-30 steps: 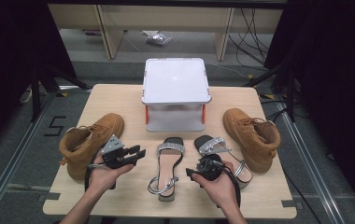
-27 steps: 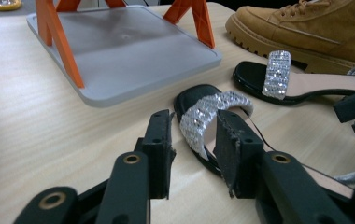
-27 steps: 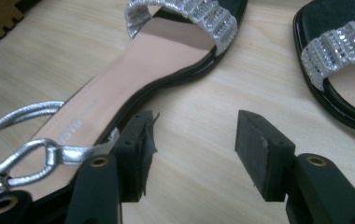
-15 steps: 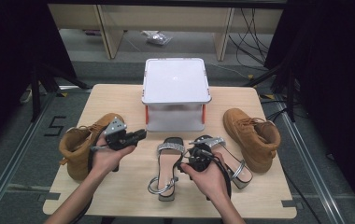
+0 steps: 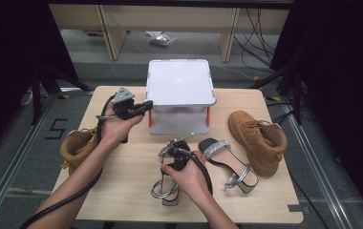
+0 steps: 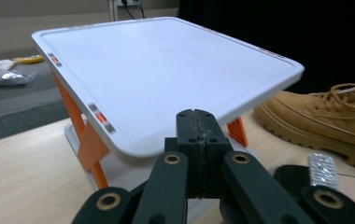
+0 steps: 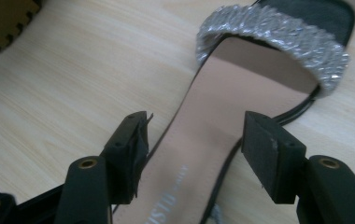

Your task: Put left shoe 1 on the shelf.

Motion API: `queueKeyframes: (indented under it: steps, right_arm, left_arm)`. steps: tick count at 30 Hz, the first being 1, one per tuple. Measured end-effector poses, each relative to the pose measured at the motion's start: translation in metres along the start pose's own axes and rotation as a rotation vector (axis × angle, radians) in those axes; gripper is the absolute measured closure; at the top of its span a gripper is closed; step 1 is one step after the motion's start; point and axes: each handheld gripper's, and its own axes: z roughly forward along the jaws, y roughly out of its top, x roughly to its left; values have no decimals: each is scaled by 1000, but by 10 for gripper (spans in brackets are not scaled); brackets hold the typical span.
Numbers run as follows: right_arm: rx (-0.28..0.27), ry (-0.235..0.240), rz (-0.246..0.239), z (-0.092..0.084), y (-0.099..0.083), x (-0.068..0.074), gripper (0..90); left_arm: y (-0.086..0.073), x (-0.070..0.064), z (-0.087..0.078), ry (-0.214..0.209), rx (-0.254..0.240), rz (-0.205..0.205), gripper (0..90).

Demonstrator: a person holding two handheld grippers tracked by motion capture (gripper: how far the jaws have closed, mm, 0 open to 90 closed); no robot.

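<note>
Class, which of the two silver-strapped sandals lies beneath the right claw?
The left black silver-strapped sandal, under the open right claw; the other sandal lies apart beside the tan boot.

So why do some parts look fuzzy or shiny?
In the right gripper view, the sandal's glittery strap is soft and sparkles with glare. In the left gripper view, the boot behind is slightly blurry. In the high view, the surroundings go dark and the white lid looks bright.

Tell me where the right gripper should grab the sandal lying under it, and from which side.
Grip the sandal across its narrow insole waist, behind the glittery toe strap, coming straight down from above. It lies flat, sole down, and the right gripper has just been opening; its jaws already straddle that waist without pressing on it.
</note>
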Motion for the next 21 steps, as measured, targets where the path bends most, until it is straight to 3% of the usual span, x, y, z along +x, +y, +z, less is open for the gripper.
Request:
queueKeyframes:
  steps: [2,5,8,12,13,16,18,19,20,21]
  right_arm:
    - [26,19,-13,4,1,3,390]
    - [21,-19,-10,8,1,5,376]
    - [33,-23,10,9,1,5,374]
    - [57,-47,26,14,0,6,354]
    - [61,-50,10,16,-1,4,353]
    - [67,-53,47,25,-1,2,318]
    - [71,-50,28,26,-1,1,311]
    - [86,-51,55,28,0,2,299]
    - [83,-53,20,35,-1,-1,266]
    - [94,-47,23,35,0,-1,266]
  left_arm:
    - [4,2,8,6,1,1,893]
    - [10,4,19,22,-3,1,887]
    - [12,5,25,30,4,7,882]
    - [10,7,34,43,29,-1,878]
    - [10,7,35,41,28,-9,877]
    - [7,7,39,41,41,-15,870]
    - [6,7,40,40,41,-17,867]
    - [6,7,41,41,39,-21,864]
    - [6,7,41,43,43,-20,862]
    - [6,7,41,43,43,-20,862]
